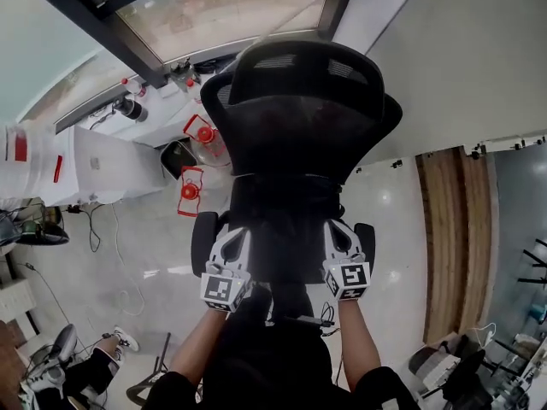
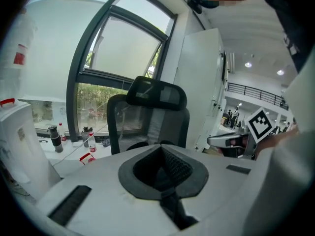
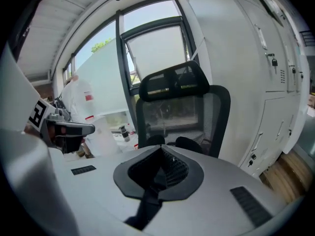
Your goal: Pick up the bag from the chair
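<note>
Head view is showing the left gripper (image 1: 232, 236) and right gripper (image 1: 341, 233) pointing at a black chair (image 1: 299, 101). Both are holding their fingers together, with nothing between them. A black bag (image 1: 286, 199) is sitting on the seat just ahead of the fingers, barely standing out from the dark seat.

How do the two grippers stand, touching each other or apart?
Apart. Head view: left gripper and right gripper are side by side at the chair with a wide gap between them.
</note>
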`<state>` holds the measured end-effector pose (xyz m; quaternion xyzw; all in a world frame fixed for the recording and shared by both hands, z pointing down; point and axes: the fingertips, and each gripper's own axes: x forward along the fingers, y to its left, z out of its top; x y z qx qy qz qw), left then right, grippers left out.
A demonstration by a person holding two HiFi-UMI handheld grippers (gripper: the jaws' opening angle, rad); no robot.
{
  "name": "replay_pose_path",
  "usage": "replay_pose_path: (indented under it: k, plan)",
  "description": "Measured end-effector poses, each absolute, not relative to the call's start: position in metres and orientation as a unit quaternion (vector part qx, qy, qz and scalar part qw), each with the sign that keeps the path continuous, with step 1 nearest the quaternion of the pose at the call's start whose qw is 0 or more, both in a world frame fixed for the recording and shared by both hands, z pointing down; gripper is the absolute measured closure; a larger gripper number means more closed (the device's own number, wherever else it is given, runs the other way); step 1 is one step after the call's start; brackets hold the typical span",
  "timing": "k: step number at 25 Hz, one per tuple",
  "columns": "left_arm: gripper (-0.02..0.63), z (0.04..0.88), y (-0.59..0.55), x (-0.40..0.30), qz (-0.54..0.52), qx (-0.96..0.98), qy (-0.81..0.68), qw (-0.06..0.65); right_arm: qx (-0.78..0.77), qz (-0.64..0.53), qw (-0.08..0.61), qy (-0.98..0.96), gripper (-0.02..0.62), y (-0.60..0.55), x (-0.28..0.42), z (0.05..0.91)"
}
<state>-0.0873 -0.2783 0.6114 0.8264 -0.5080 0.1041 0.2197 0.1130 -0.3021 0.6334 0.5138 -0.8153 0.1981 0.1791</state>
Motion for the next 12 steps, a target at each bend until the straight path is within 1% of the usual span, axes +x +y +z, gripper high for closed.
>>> replay_pose_path:
  k: [4, 5, 6, 7, 8, 12]
  plan:
    - [0.607, 0.657, -0.303, -0.085, 0.12, 0.82, -0.508, 0.233, 0.512, 0.223, 0.198, -0.806, 0.592, -0.324, 0.121, 0.682]
    - [0.607, 0.669, -0.31, -0.085, 0.124, 0.818, -0.51, 0.237, 0.515, 0.229, 0.202, -0.801, 0.582, -0.33, 0.126, 0.694]
    - [0.607, 0.681, -0.315, -0.084, 0.127, 0.814, -0.512, 0.243, 0.518, 0.236, 0.205, -0.796, 0.555, -0.335, 0.131, 0.707]
    - [0.607, 0.693, -0.319, -0.083, 0.13, 0.81, -0.515, 0.249, 0.521, 0.243, 0.21, -0.791, 0.507, -0.339, 0.137, 0.719]
    - [0.607, 0.703, -0.322, -0.083, 0.134, 0.806, -0.517, 0.255, 0.524, 0.25, 0.214, -0.785, 0.488, -0.341, 0.143, 0.731]
    - [0.607, 0.749, -0.334, -0.08, 0.146, 0.802, -0.506, 0.282, 0.538, 0.271, 0.221, -0.767, 0.47, -0.356, 0.161, 0.774]
